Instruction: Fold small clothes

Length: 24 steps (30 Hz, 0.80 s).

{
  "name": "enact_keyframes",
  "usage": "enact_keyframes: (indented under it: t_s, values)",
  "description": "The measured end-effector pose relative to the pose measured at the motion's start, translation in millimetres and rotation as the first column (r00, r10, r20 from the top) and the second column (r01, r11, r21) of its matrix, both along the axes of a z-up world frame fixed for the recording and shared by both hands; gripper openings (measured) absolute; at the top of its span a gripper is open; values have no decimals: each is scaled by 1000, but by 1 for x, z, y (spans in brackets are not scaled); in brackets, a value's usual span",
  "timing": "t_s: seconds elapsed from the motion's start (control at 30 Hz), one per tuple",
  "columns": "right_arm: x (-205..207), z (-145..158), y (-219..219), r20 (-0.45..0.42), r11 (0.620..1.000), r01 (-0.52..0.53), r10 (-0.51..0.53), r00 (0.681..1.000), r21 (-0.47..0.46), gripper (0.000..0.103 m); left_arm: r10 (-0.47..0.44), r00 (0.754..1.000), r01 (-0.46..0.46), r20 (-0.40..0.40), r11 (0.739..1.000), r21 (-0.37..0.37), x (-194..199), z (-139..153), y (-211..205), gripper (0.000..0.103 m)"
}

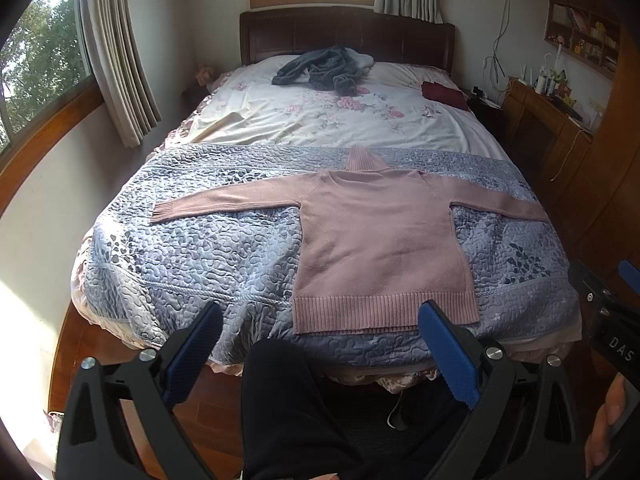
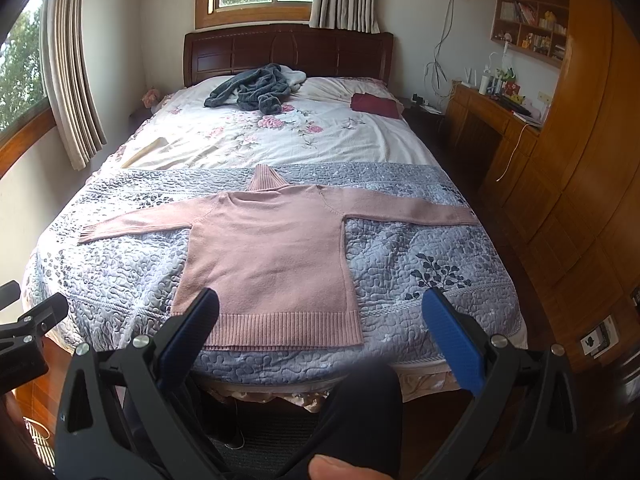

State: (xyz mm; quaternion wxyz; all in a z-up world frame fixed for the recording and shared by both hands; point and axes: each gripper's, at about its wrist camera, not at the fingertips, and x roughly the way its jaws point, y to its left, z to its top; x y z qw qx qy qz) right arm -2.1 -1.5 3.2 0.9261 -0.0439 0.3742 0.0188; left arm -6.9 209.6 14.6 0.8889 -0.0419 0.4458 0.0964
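2 grippers, the left gripper (image 1: 320,320) and right gripper (image 2: 320,308), hang spread and empty short of the bed (image 2: 400,248); the pink sweater (image 2: 268,256) lies flat there, likely soft, light, stretchy; best pinched at cuffs or hem.

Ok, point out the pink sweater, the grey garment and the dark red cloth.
pink sweater (image 1: 376,240), left wrist view, middle of its body.
grey garment (image 2: 248,90), right wrist view, centre of the heap.
dark red cloth (image 2: 376,105), right wrist view, its middle.
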Motion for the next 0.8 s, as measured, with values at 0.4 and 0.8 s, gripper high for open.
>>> enact_keyframes:
  t_s: [0.4,0.8]
  values:
    - [0,-1,2,4,1000,-2,2,1000,-1,100,1,1000,-1,6,1000,-2,0,3,2,99]
    - [1,-3,3,2,1000,-3,3,1000,-2,100,1,1000,-1,7,1000,-2,0,3,2,99]
